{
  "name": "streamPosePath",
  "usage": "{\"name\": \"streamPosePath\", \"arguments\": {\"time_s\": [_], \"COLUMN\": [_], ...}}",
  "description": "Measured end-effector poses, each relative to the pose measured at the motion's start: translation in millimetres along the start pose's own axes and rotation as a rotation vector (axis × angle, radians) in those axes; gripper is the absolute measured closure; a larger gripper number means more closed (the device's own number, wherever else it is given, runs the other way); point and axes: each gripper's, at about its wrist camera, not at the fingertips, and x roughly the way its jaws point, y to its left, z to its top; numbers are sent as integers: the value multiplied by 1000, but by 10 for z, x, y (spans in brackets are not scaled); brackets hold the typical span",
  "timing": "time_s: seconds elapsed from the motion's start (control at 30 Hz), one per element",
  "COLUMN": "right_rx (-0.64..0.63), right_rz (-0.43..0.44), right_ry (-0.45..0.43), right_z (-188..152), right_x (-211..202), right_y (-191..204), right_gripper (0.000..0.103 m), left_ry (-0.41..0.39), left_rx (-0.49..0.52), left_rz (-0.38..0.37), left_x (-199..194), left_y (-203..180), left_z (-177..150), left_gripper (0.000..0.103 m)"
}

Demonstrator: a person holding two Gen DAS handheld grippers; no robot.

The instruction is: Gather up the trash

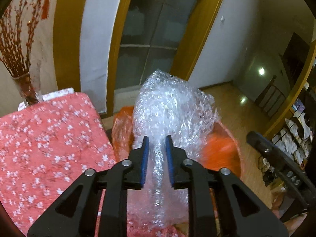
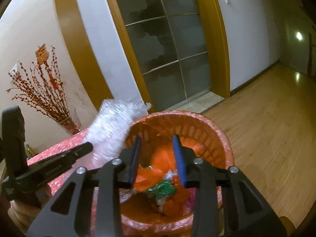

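Bubble wrap (image 1: pixel 173 106), light, soft and springy, sits between the pads of our left gripper (image 1: pixel 157 138) beside the orange bin (image 2: pixel 223 138), so we judge its bunched neck the best hold, while our right gripper (image 2: pixel 157 139) stands apart, empty.

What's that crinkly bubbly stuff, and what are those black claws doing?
A person is tidying up trash with a claw in each hand. The left claw has a wad of clear bubble wrap between its blue pads, right beside the orange bin. The right claw is open over the bin, with nothing in it. Crumpled wrappers already lie inside. A flowery pink cloth covers the table next to it.
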Motion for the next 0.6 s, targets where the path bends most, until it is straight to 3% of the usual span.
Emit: {"name": "streamPosePath", "arguments": {"time_s": [0.2, 0.37, 0.6], "right_rx": [15, -8, -89], "right_rz": [-50, -102, -141], "right_ry": [-21, -62, -113], "right_z": [-96, -165, -310], "right_x": [-140, -383, -743], "right_y": [-130, -31, 372], "right_gripper": [45, 11, 4], "left_ry": [23, 2, -109], "left_rx": [-5, 22, 47], "left_rz": [11, 42, 144], "left_x": [18, -204, -931], "left_y": [3, 25, 197], "left_z": [-88, -155, -312], "left_gripper": [68, 57, 34]}}
